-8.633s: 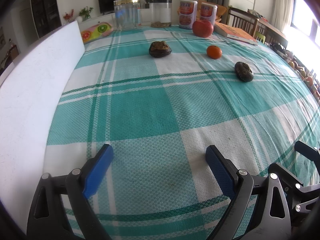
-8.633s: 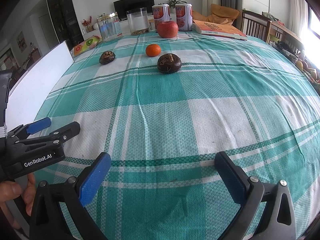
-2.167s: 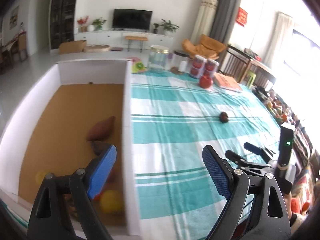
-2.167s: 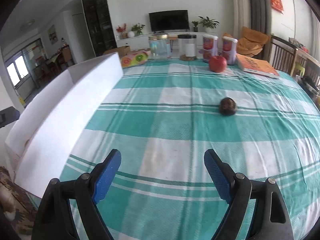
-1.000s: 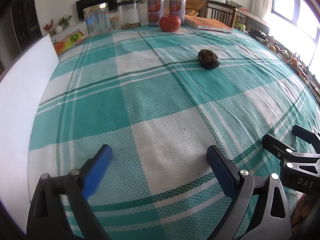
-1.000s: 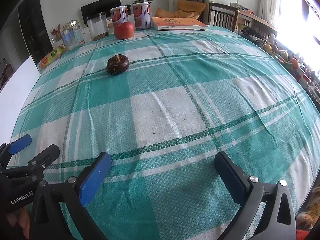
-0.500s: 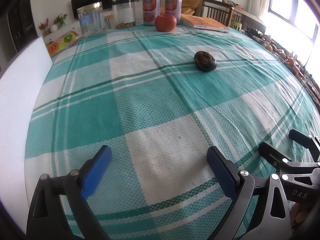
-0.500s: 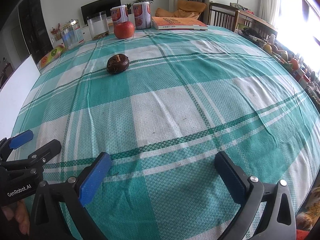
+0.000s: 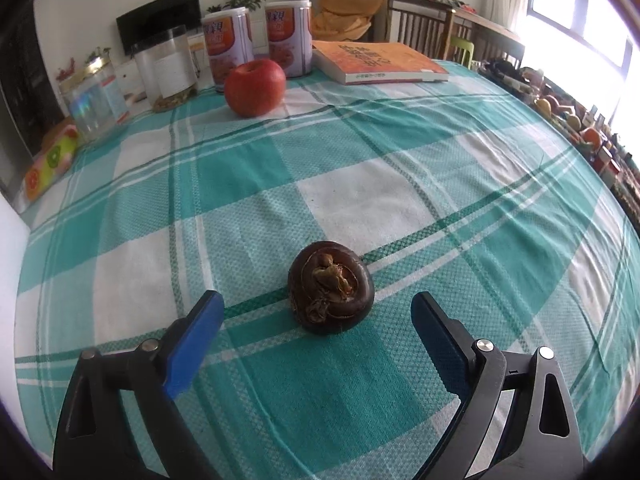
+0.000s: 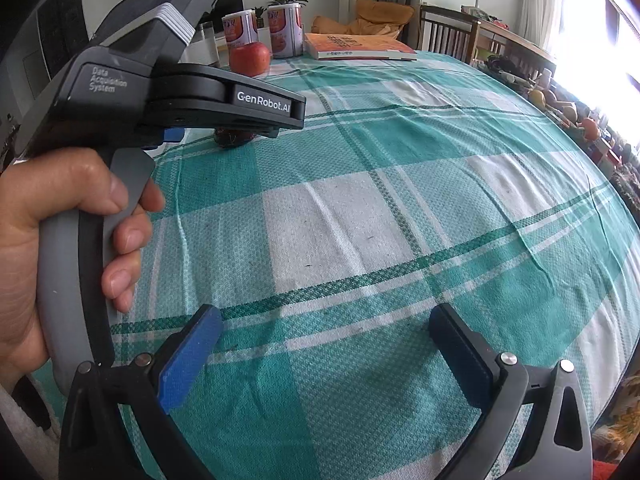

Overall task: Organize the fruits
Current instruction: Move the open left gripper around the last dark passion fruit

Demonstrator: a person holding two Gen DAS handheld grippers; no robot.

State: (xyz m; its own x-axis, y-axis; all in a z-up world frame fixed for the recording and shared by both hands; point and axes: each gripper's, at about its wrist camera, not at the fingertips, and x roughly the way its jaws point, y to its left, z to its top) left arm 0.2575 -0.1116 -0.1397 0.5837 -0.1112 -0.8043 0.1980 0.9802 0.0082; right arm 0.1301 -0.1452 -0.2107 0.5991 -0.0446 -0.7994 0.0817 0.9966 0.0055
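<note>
Fruit point(image 9: 331, 298), dark brown and round, lies on the checked tablecloth point(image 9: 400, 184) between the left claw's point(image 9: 316, 320) closing blue pads, not touched. Apple point(image 9: 255, 87) sits at 11 o'clock. Right claw point(image 10: 326, 340) hangs wide apart, holding nothing.

Left gripper point(image 9: 316, 320) tilted down, fingers closing, pads touching nothing. Right gripper point(image 10: 326, 344) fingers spread wide, empty.

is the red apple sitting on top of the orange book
No, in the left wrist view the red apple rests on the checked tablecloth in front of two cans, while the orange book lies apart to its right.
</note>
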